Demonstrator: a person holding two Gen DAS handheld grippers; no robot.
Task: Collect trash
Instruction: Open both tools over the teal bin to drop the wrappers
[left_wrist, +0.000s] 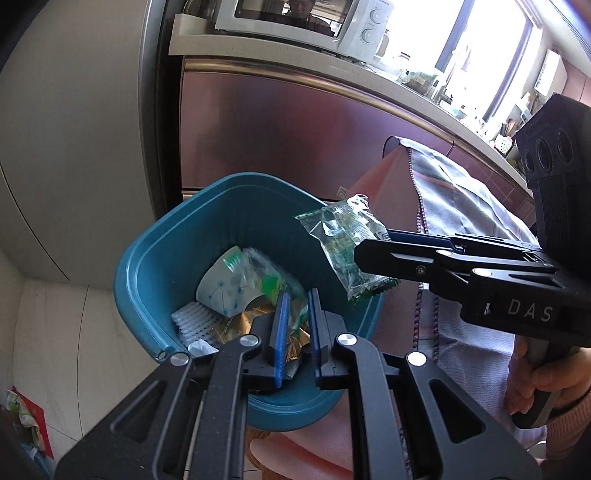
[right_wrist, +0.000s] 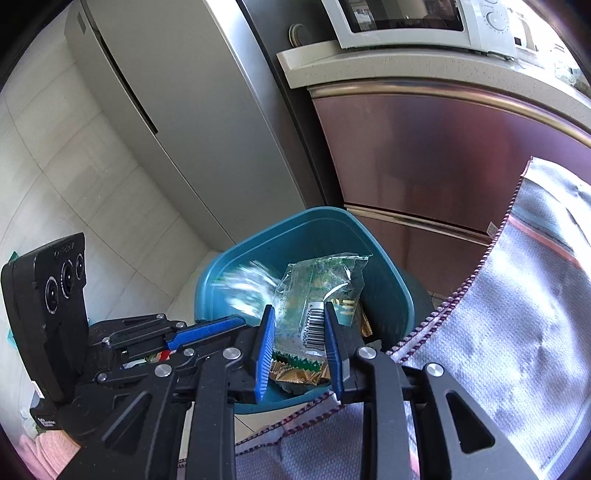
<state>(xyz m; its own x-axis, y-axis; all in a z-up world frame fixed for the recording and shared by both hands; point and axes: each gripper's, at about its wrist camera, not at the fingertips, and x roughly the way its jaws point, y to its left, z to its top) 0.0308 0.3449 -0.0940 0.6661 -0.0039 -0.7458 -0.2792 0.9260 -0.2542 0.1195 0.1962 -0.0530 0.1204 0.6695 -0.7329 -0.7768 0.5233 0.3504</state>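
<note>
Holding both tools over the bin, you have your left gripper (left_wrist: 297, 332) poised just above the near rim with its blue pads (left_wrist: 279, 332) parted and nothing between them. Directly beyond those tips lies the teal bin (left_wrist: 155, 251), tilted toward you. Inside it, just past the fingertips, sits a gold foil wrapper (left_wrist: 236, 325); beside that to the left a strip of white ridged packaging (left_wrist: 192, 323), and farther in a white paper cup (left_wrist: 225, 288) on its side. A blurred clear-and-green wrapper (left_wrist: 264, 273) shows over the cup — possibly in mid-fall, though the smear makes it hard to say.

Your right gripper (right_wrist: 300, 345) reaches in from the right of the left tool, its pads spread. A clear green-printed wrapper (right_wrist: 317, 295) with a barcode sits between them; from the left wrist view it seems to hang at the fingertip over the bin's right rim, yet whether the pads grip it I cannot tell.

Right of the bin a grey cloth (right_wrist: 517, 332) drapes down. Beyond stand maroon cabinet fronts (left_wrist: 295, 129) — above them a white microwave (left_wrist: 306, 22) on the counter.
</note>
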